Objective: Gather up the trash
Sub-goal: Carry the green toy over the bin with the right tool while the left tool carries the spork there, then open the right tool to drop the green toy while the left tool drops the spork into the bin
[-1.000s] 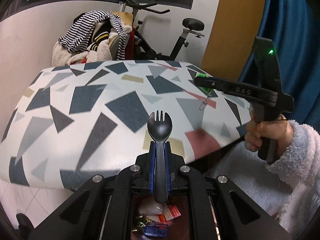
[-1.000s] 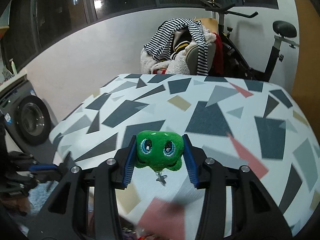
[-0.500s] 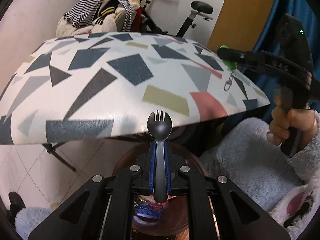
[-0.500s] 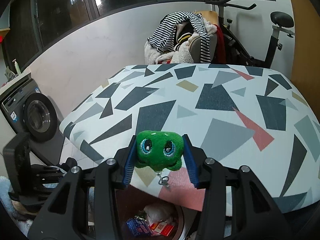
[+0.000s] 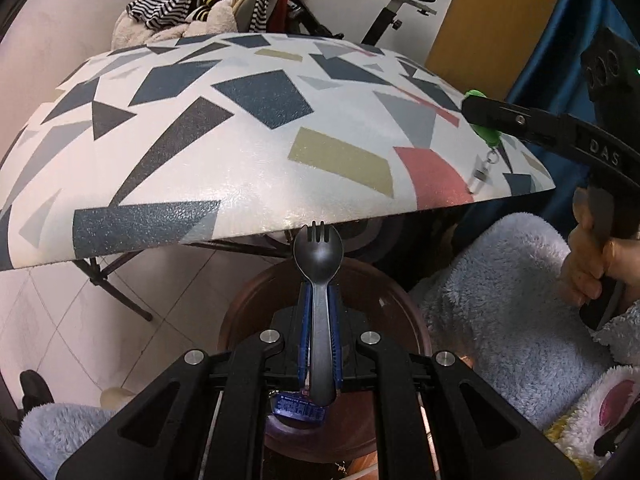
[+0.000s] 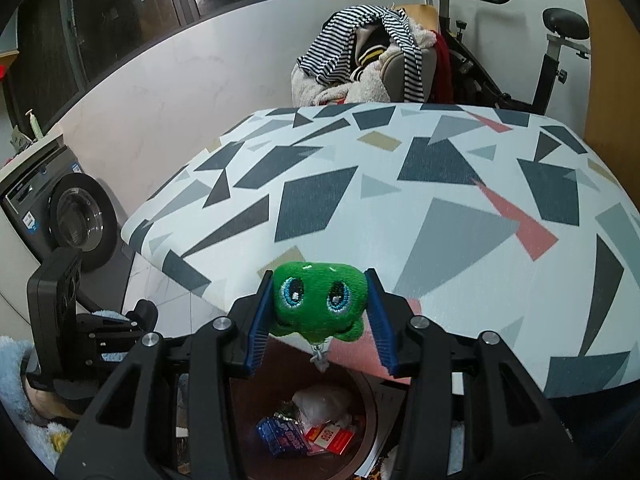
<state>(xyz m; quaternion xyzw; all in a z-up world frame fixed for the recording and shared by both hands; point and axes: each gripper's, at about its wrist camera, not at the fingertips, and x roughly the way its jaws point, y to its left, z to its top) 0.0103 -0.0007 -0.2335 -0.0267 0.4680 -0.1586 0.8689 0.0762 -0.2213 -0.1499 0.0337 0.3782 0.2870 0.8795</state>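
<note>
Over the round brown plastic bin (image 5: 240, 316), your left gripper (image 5: 318, 344) pinches the handle of a black plastic spork (image 5: 318, 264); released here, it could clip the near rim and bounce onto the tiles. Further right, your right gripper (image 6: 318, 308) squeezes a green plush keychain toy (image 6: 318, 300) just past the edge of the geometric-patterned table (image 6: 440, 208); its dangling clasp might snag a blue pad.

My right gripper (image 6: 318, 316) is pinching a green plush toy (image 6: 318, 304) mid-frame, right above the brown trash bin (image 6: 370, 416) at the bottom.
</note>
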